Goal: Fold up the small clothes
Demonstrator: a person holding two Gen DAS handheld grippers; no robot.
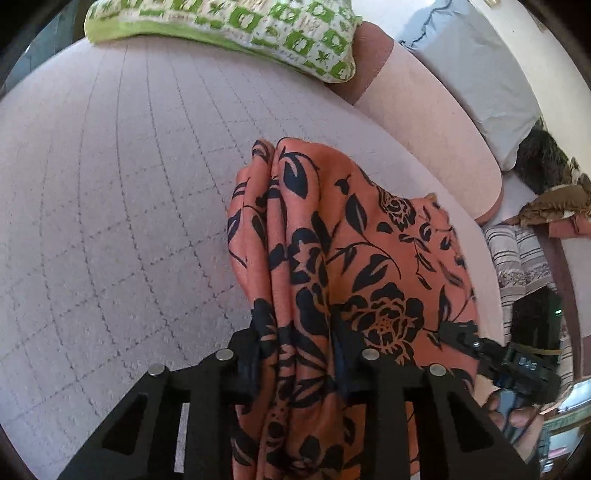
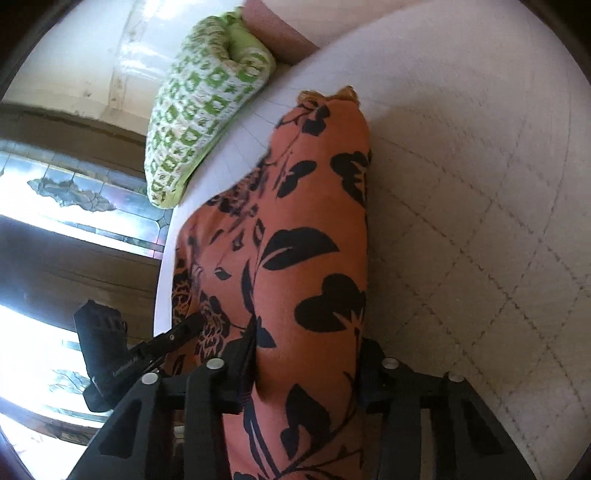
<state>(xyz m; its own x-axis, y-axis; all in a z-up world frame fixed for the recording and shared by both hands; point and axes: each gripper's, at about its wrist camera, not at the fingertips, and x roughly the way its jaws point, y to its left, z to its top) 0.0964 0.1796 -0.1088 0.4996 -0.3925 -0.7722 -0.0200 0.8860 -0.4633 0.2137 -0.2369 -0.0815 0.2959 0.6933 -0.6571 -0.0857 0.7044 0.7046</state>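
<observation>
An orange garment with a black floral print hangs bunched over a pale quilted bed. My left gripper is shut on a gathered fold of it, and the cloth fills the gap between the black fingers. In the right wrist view the same garment runs up between the fingers of my right gripper, which is shut on it. Each gripper shows in the other's view, the right gripper at the cloth's right edge and the left gripper at its left edge.
A green-and-white patterned pillow lies at the far end of the bed. A pale blue pillow and a heap of brown clothes sit beyond the bed's pink edge. Patterned floor tiles show left of the bed.
</observation>
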